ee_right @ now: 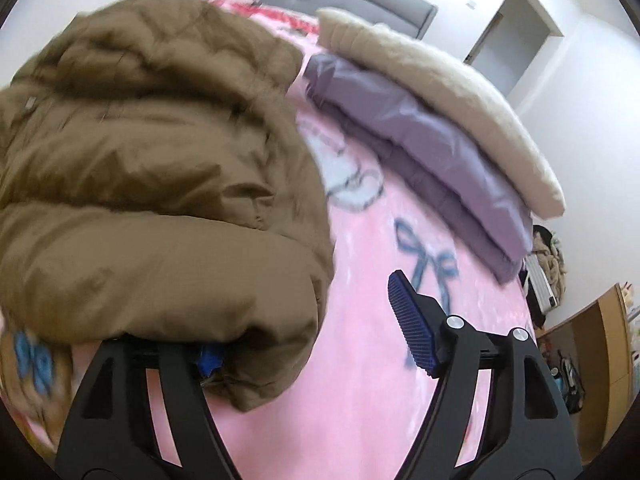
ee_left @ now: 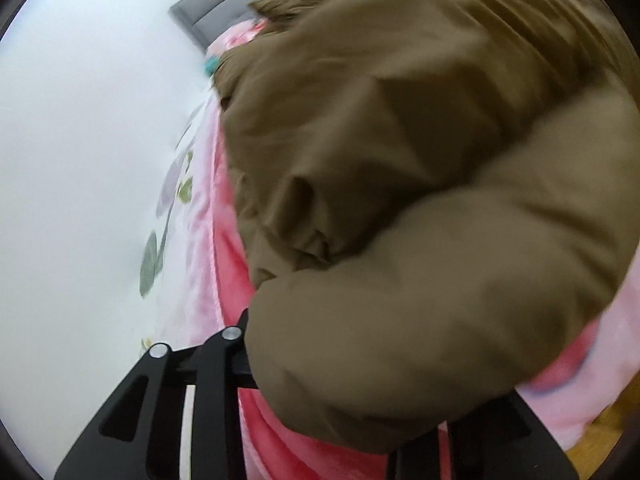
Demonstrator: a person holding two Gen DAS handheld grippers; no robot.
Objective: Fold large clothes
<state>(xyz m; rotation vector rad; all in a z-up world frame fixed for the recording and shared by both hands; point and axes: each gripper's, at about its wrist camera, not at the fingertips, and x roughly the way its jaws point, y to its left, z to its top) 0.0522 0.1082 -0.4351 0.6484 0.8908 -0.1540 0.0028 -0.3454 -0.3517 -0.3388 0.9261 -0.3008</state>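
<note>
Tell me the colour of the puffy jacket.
Olive-brown jacket; clearest in the right wrist view.

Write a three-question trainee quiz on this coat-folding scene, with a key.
1. True or false: the right gripper has its jaws apart, with one blue pad bare.
2. What lies on top of the folded purple garment? A) a beige garment B) a white towel C) a grey pillow
3. Fill in: the brown coat lies on a ____ blanket.
Key: 1 true; 2 A; 3 pink.
</note>
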